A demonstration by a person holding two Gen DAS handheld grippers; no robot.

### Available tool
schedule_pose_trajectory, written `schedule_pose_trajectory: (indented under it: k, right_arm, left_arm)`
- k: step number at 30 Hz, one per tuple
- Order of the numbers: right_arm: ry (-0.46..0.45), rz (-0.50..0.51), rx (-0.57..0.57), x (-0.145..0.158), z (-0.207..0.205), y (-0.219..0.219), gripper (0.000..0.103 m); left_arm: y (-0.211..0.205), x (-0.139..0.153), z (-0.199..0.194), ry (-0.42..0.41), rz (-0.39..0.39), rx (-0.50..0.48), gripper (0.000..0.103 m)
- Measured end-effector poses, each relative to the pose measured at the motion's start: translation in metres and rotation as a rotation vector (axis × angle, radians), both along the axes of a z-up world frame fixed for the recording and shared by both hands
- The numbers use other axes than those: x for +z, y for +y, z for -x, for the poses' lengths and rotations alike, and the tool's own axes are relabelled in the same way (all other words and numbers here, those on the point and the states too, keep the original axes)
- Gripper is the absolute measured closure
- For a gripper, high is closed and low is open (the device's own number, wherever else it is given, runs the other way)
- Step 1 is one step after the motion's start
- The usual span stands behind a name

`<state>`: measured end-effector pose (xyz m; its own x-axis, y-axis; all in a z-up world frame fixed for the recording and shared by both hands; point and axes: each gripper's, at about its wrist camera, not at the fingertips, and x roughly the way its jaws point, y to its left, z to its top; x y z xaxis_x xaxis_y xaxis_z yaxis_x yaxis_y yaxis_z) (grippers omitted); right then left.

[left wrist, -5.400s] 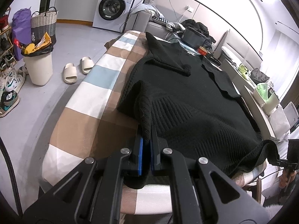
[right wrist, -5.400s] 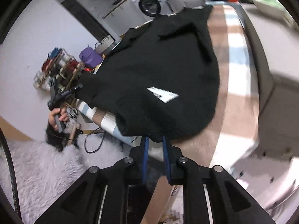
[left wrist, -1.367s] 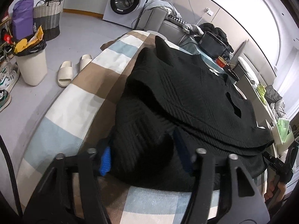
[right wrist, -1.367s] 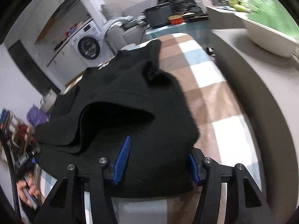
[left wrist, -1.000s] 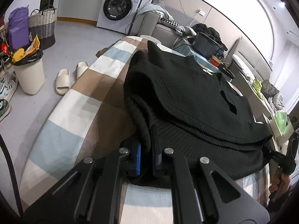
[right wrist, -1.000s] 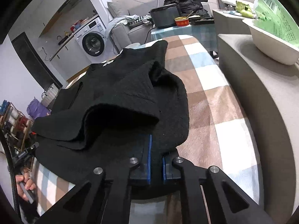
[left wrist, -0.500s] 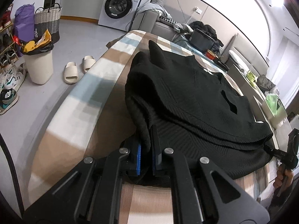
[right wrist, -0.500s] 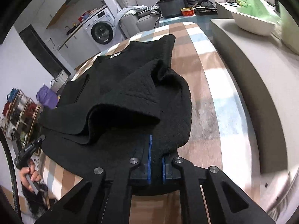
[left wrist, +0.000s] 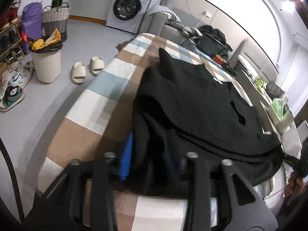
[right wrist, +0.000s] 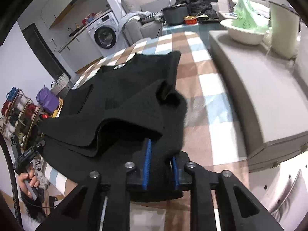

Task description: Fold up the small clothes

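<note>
While released: black sweater (left wrist: 202, 104) lies folded along the bed's (left wrist: 92, 104) near edge.
Left gripper (left wrist: 152, 154): fingers just opened, fabric loosely between.
Right gripper (right wrist: 160, 165): likewise.

A white washing machine (left wrist: 130, 13) is set against the far wall beside a grey sofa (left wrist: 167, 28); pale slippers (left wrist: 87, 69) are left on grey floor (left wrist: 80, 36).
</note>
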<state>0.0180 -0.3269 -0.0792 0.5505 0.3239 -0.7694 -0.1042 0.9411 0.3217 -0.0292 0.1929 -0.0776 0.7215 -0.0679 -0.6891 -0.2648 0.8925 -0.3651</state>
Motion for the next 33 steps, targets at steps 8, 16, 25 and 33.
schedule_pose_trajectory:
  k: [8,16,25,33]
  right_arm:
    - [-0.095,-0.064,-0.066,0.025,0.005,-0.021,0.056]
    - [-0.089,-0.179,0.048,0.024,-0.009,-0.002,0.036]
    - [-0.004,-0.272,0.062,0.001,-0.04,0.005,0.036]
    - [0.0,-0.271,0.069,-0.005,-0.04,0.006,0.036]
  left_arm:
    - [0.007,0.02,-0.006,-0.057,0.01,0.043,0.026]
    - [0.016,0.029,-0.03,-0.082,0.034,0.062,0.02]
    - [0.011,0.027,-0.066,-0.077,0.101,-0.027,0.054]
    - [-0.002,0.022,-0.073,-0.043,0.052,-0.044,0.06]
